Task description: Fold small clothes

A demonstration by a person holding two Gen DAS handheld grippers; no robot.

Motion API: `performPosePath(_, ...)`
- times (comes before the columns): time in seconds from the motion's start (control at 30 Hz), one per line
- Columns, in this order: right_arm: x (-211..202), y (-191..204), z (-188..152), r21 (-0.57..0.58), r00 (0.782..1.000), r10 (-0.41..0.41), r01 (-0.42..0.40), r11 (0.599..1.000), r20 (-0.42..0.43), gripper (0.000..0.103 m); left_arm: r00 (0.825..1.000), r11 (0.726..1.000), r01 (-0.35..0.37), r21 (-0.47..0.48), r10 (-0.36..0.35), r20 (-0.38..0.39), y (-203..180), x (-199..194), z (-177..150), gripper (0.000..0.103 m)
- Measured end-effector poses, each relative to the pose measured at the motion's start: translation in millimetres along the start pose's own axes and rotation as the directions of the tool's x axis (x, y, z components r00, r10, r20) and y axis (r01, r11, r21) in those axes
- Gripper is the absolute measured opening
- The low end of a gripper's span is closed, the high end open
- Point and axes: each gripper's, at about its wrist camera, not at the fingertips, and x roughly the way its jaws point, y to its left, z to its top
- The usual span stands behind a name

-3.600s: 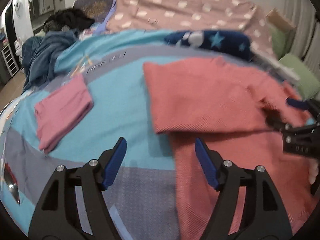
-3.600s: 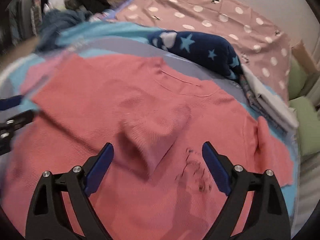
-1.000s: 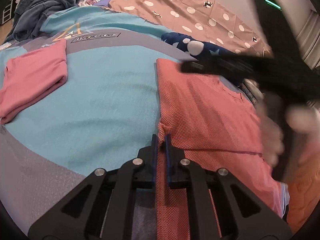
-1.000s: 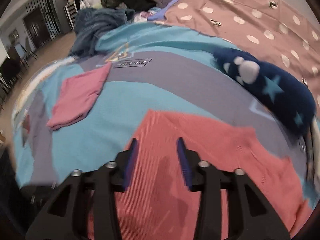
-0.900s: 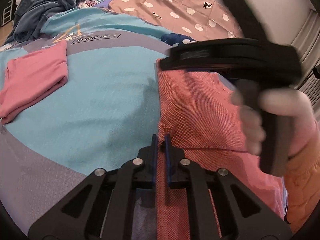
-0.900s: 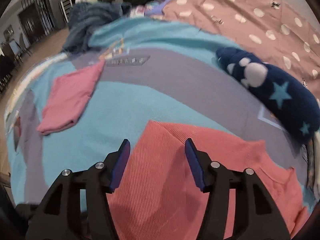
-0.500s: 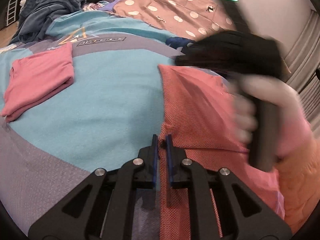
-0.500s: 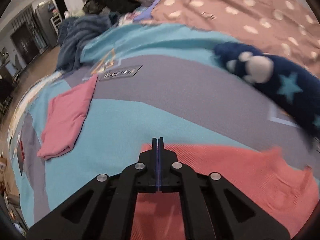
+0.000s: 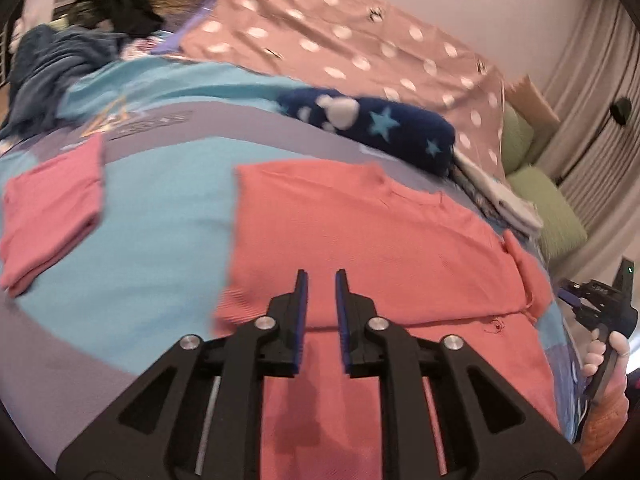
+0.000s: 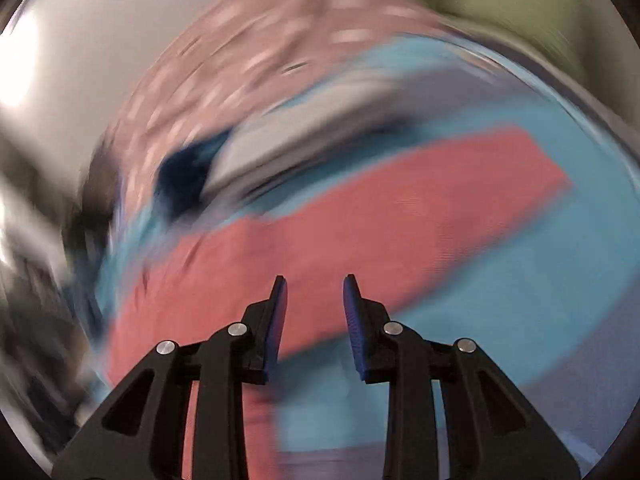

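Shirt [image 9: 372,240], coral, is lying flat on the blue bedspread [image 9: 160,240] with one side already folded over, its long axis running from the near hem away toward the collar. Left gripper [image 9: 319,292] is hovering directly above the folded left part near the hem, its jaws having just been opening to a narrow gap with nothing between them. Right gripper [image 10: 314,300] is also opening, empty, over the shirt's right edge in a blurred view, so the unfolded right side is lying nearer that hand.
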Motion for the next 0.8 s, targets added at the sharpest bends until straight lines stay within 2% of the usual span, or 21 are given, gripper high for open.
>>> performPosePath(0.03, -5.0, -29.1, 6.9, 0.074, 1.0, -0.014, 0.012, 0.997, 0.025, 0.033, 1.0, 1.0, -0.006, 0.013, 0.007, -0.022, -10.5, 11.7, 1.8, 0.021)
performPosePath(0.17, 0.8, -84.2, 20.2, 0.193, 0.998, -0.038, 0.029, 0.981, 0.042, 0.036, 0.992, 0.998, -0.062, 0.034, 0.065, -0.11, -27.2, 54.7, 2.1, 0.027)
performPosePath(0.3, 24.8, -115.0, 33.0, 0.296, 0.999, 0.007, -0.016, 0.955, 0.032, 0.036, 0.984, 0.986, -0.135, 0.095, 0.145, -0.106, -37.5, 68.5, -1.3, 0.027)
performPosePath(0.37, 32.7, -127.2, 41.7, 0.362, 0.997, 0.035, -0.056, 0.931, 0.065, 0.036, 0.984, 0.987, -0.133, 0.094, 0.143, -0.106, -36.8, 68.6, -1.5, 0.028)
performPosePath(0.43, 39.2, -141.9, 47.2, 0.446, 0.993, 0.065, -0.102, 0.889, 0.099, 0.036, 0.988, 0.991, -0.112, 0.073, 0.119, -0.101, -31.7, 68.2, -2.2, 0.028)
performPosePath(0.5, 40.6, -147.9, 49.8, 0.487, 0.991, 0.07, -0.12, 0.865, 0.118, 0.031, 0.991, 0.995, -0.09, 0.051, 0.094, -0.095, -27.7, 66.5, -4.0, 0.028)
performPosePath(0.57, 45.7, -152.5, 56.4, 0.502, 0.992, 0.05, -0.102, 0.859, 0.114, 0.011, 0.992, 0.996, -0.079, 0.042, 0.083, -0.092, -25.7, 66.8, -4.4, 0.028)
performPosePath(0.63, 47.2, -155.3, 59.3, 0.51, 0.991, 0.064, -0.118, 0.852, 0.121, 0.005, 0.992, 0.995, -0.086, 0.049, 0.09, -0.087, -28.5, 67.2, -6.2, 0.028)
performPosePath(0.73, 42.8, -152.5, 63.7, 0.508, 0.983, 0.108, -0.17, 0.844, 0.15, 0.004, 0.99, 0.991, -0.108, 0.075, 0.114, -0.08, -33.3, 68.1, -7.3, 0.028)
performPosePath(0.8, 33.5, -135.3, 71.7, 0.471, 0.96, 0.191, -0.267, 0.84, 0.204, 0.004, 0.99, 0.991, -0.111, 0.079, 0.117, -0.079, -33.6, 67.6, -7.8, 0.028)
